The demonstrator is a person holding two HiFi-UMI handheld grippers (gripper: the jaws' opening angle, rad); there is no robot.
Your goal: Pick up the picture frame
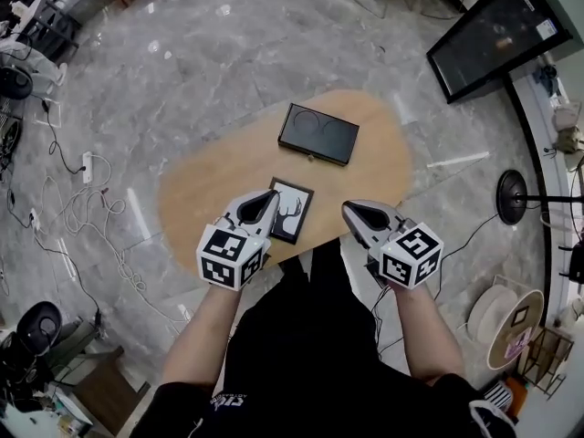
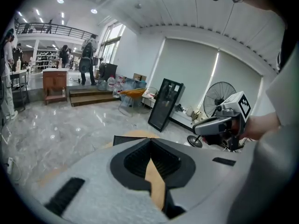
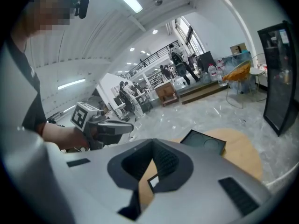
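A small black picture frame (image 1: 290, 210) with a white deer-antler print lies flat near the front edge of the oval wooden table (image 1: 196, 185). My left gripper (image 1: 269, 192) hovers over the frame's left side, jaws shut and empty. My right gripper (image 1: 351, 210) hangs to the right of the frame, above the table's front edge, also shut with nothing in it. Through the right gripper's (image 3: 150, 158) closed jaws a corner of the frame (image 3: 153, 181) shows. In the left gripper (image 2: 150, 143) view only bare tabletop shows between the jaws.
A flat black box (image 1: 318, 134) with two circular marks lies at the table's far side, also seen as the black box (image 3: 204, 143). Cables (image 1: 82, 203) trail on the marble floor at left. A dark panel (image 1: 497, 33) leans at the far right, near a fan (image 1: 514, 195).
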